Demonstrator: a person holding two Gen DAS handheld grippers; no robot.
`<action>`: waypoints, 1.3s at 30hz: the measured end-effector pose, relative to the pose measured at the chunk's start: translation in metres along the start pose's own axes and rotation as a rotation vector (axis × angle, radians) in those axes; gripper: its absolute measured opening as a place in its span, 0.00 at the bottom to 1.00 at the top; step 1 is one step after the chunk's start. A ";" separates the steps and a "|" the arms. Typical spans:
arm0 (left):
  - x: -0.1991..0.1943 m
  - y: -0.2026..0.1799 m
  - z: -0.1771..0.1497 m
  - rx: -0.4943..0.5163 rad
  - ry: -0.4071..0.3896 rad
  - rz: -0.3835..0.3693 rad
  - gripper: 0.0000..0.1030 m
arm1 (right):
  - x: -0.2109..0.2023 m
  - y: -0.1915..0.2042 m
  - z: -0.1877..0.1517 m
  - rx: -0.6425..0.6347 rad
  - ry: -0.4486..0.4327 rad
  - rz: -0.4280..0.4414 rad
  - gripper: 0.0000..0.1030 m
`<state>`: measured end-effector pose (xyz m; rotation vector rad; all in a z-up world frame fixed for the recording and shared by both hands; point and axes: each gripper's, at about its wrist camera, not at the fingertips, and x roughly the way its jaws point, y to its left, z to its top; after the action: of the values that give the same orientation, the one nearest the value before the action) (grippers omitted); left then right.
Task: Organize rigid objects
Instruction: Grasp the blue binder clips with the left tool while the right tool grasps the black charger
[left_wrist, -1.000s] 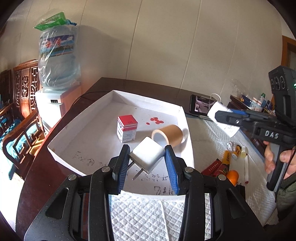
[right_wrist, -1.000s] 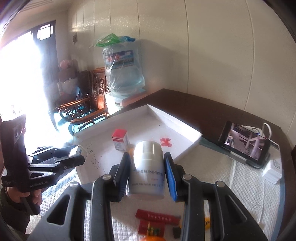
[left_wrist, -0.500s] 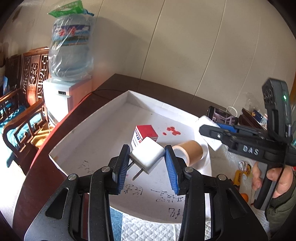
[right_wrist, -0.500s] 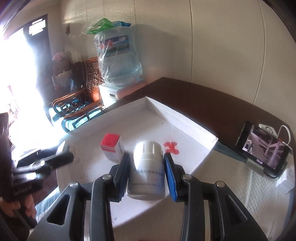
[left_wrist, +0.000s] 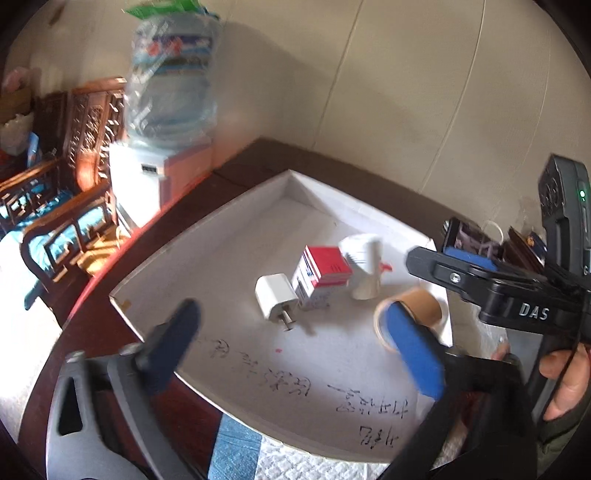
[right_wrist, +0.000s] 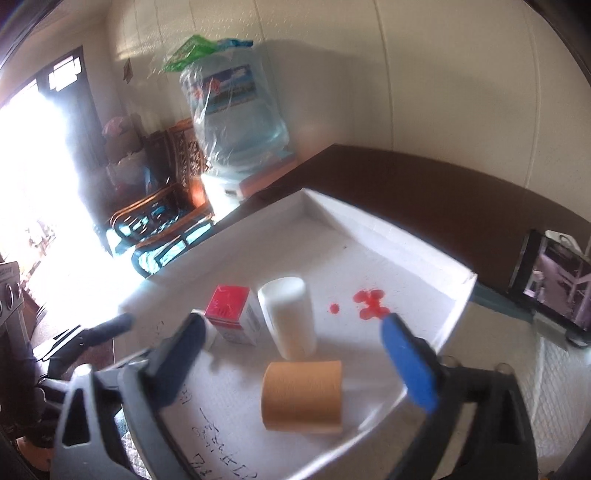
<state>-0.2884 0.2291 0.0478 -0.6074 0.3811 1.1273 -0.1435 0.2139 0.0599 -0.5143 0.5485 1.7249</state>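
Tools (left_wrist: 295, 343) apart; tray (left_wrist: 229, 236) w/ bottle (right_wrist: 288, 317)

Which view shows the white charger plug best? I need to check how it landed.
The left wrist view: the white charger plug lies in full sight in the white tray, prongs pointing near, beside the red and white box. In the right wrist view only a sliver shows behind a finger.
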 end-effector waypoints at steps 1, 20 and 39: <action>-0.004 0.000 0.000 0.002 -0.020 0.013 1.00 | -0.004 -0.001 0.000 0.010 -0.009 0.000 0.96; -0.044 -0.047 -0.024 0.202 -0.018 -0.234 1.00 | -0.062 -0.011 -0.014 0.083 -0.134 0.011 1.00; -0.075 -0.152 -0.124 0.772 0.284 -0.688 0.99 | -0.186 -0.145 -0.112 0.388 -0.307 -0.203 1.00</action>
<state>-0.1756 0.0519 0.0331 -0.1681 0.7344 0.1826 0.0425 0.0308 0.0711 -0.0248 0.5692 1.4223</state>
